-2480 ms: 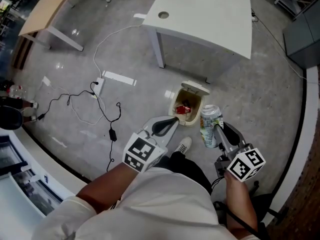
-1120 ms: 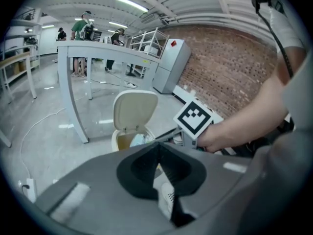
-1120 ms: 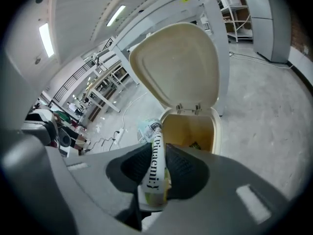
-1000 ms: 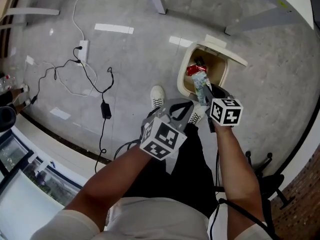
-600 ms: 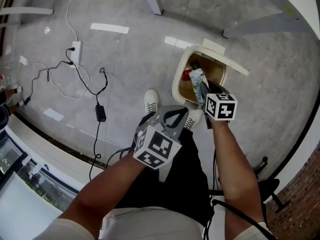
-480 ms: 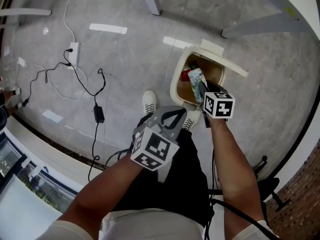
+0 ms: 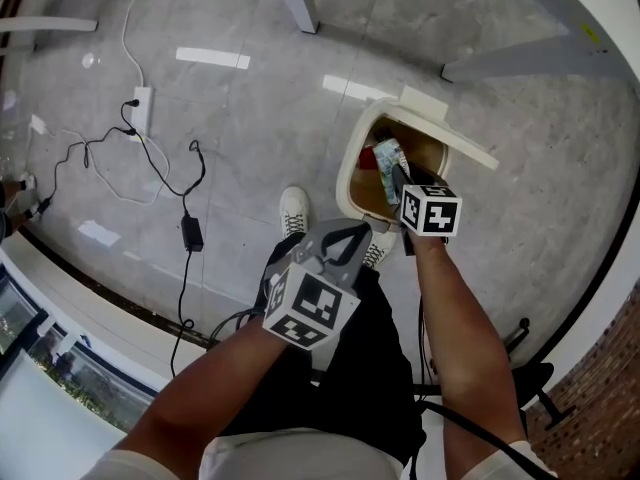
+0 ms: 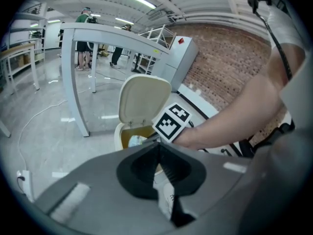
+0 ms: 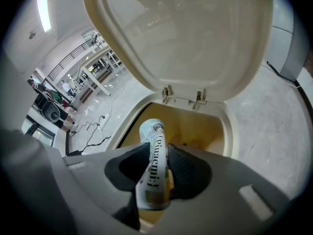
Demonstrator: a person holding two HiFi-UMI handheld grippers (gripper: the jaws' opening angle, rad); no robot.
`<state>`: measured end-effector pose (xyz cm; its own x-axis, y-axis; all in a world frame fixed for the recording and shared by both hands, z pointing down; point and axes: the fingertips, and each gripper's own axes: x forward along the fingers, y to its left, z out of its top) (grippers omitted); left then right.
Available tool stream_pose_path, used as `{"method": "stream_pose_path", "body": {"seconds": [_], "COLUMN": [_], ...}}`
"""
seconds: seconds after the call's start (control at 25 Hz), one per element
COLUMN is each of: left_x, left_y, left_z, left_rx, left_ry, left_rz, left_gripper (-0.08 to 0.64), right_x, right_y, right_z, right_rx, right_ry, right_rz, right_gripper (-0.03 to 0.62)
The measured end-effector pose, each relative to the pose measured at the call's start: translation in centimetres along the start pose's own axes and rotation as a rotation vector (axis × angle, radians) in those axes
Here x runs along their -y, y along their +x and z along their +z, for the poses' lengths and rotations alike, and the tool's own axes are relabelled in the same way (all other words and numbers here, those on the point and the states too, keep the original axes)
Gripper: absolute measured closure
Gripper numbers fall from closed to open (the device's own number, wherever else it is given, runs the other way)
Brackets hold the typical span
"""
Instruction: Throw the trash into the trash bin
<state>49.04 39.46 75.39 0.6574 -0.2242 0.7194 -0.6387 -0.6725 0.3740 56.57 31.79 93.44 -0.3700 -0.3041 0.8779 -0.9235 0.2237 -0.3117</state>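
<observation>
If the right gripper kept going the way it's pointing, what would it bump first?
The right gripper, its jaws just easing open on the can, points down into the open trash bin. Nothing is in between, so it would probably bump the bin's inside wall or bottom; depth is unclear.

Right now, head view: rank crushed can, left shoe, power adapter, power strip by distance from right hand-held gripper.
1. crushed can, held by right hand-held gripper, jaws just opening
2. left shoe, leftward
3. power adapter, farther left
4. power strip, upper left
</observation>
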Motion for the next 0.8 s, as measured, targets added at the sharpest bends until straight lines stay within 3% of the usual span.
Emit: {"method": "stream_pose_path", "body": {"seconds": [0.08, 0.16, 0.48, 0.68, 0.8], "left_x": [-0.2, -0.3, -0.3, -0.2, -0.2], "left_y": [0.2, 0.2, 0.3, -0.3, -0.8], "left_z": [0.1, 0.1, -0.4, 0.4, 1.3], "left_rx": [0.003, 0.005, 0.0, 0.007, 0.015], "left_ry": [-0.002, 0.001, -0.028, -0.005, 0.007], "left_rz": [0.001, -0.001, -0.001, 0.004, 0.008], "left_gripper": [0.557, 0.557, 0.557, 0.557, 0.557], "right_x": [0.3, 0.3, -0.4, -0.9, -1.6], "right_y": [0.3, 0.4, -0.9, -2.4, -4.3], "right_z": [0.1, 0.2, -1.2, -1.3, -0.8], "right_rx": [-0.005, -0.009, -0.038, -0.039, -0.03], "right_ry": [-0.034, -0.05, -0.05, -0.06, -0.058], "right_rz": [-0.016, -0.021, 0.014, 0.009, 0.019], "right_gripper": [0.392, 0.376, 0.376, 0.381, 0.435]}}
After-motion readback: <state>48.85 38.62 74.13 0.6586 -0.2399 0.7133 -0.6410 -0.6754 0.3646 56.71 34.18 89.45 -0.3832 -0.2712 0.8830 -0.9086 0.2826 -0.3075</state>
